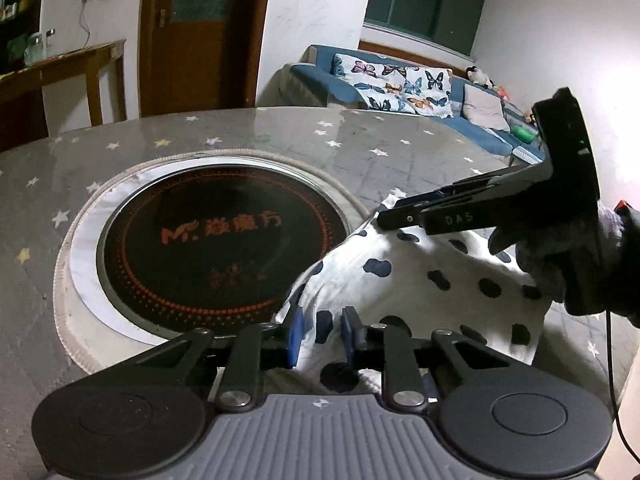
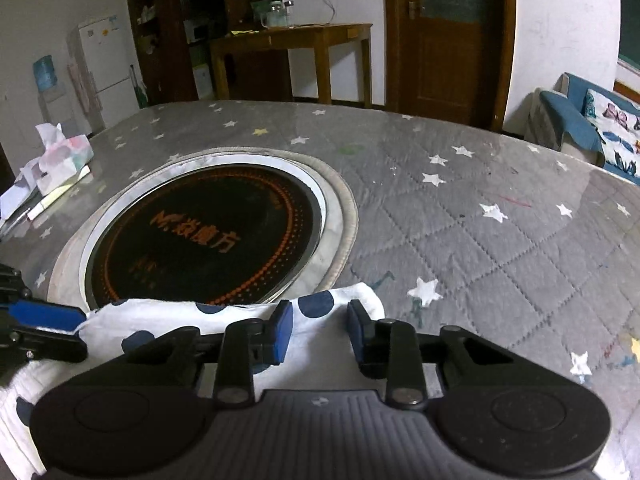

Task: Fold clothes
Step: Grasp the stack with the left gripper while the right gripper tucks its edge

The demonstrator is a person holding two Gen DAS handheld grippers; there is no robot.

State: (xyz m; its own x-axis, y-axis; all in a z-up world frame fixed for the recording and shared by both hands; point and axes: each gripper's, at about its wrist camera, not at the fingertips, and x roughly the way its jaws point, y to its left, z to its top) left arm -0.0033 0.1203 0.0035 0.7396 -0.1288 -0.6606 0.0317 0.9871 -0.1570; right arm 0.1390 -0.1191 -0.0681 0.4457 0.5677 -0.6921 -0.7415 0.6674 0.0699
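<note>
A white garment with dark blue spots (image 1: 424,280) lies bunched on the grey star-patterned table, its edge over the rim of the round cooktop. My left gripper (image 1: 322,334) is open, its blue pads either side of a fold of the cloth. My right gripper (image 2: 320,330) is open over the garment's far edge (image 2: 320,306). In the left wrist view the right gripper (image 1: 396,216) shows from the side, its fingers lying on the cloth's far corner. In the right wrist view the left gripper's blue pad (image 2: 44,316) shows at the left edge.
A round black induction cooktop (image 1: 216,248) with orange lettering is set in the table (image 2: 480,220). A tissue pack and papers (image 2: 52,160) lie at the table's far left. A blue sofa with butterfly cushions (image 1: 400,84) stands behind, with a wooden side table (image 2: 292,52) and a door.
</note>
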